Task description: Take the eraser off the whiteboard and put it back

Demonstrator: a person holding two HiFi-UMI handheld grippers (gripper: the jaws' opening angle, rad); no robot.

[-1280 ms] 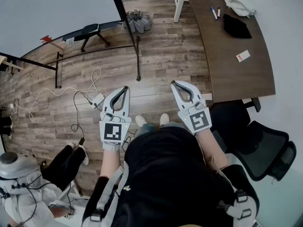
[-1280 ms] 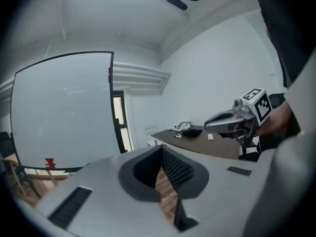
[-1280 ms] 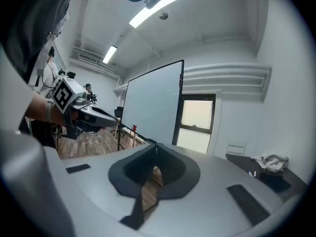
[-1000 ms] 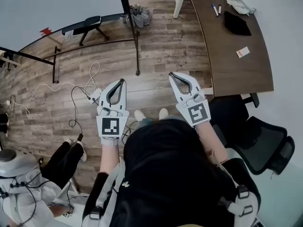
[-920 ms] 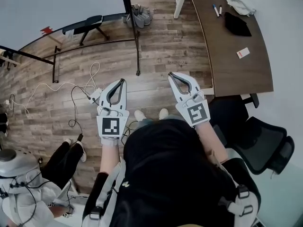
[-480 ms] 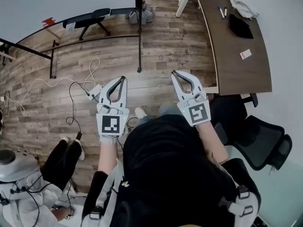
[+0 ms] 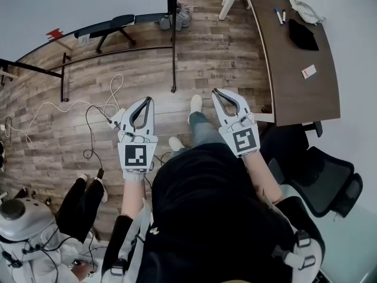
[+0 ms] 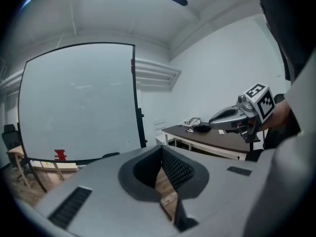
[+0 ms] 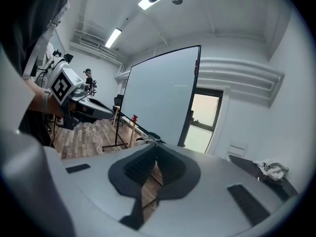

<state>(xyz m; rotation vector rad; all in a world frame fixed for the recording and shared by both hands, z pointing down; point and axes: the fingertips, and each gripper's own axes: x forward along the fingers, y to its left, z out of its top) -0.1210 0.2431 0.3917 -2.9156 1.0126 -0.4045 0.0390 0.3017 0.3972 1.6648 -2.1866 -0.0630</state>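
The whiteboard (image 7: 70,5) stands on a black frame at the far left. A small red thing, seemingly the eraser (image 7: 55,33), sticks near its lower edge, and the eraser (image 8: 59,155) also shows in the left gripper view. My left gripper (image 7: 148,101) hangs shut and empty over the wooden floor, well short of the board. My right gripper (image 7: 217,92) is level with it to the right, jaws together with nothing between them. Each gripper view looks past its own closed jaws at the board (image 9: 158,98).
A brown table (image 7: 294,69) at the right carries markers (image 7: 280,15), a black item (image 7: 303,34) and a white cloth (image 7: 300,2). A black chair (image 7: 330,181) stands behind it. Cables (image 7: 88,111) and a power strip (image 7: 116,118) lie on the floor. Another person (image 7: 35,240) sits at lower left.
I have stepped toward the whiteboard, one foot now out in front. Both grippers have travelled along with me, still shut and empty.
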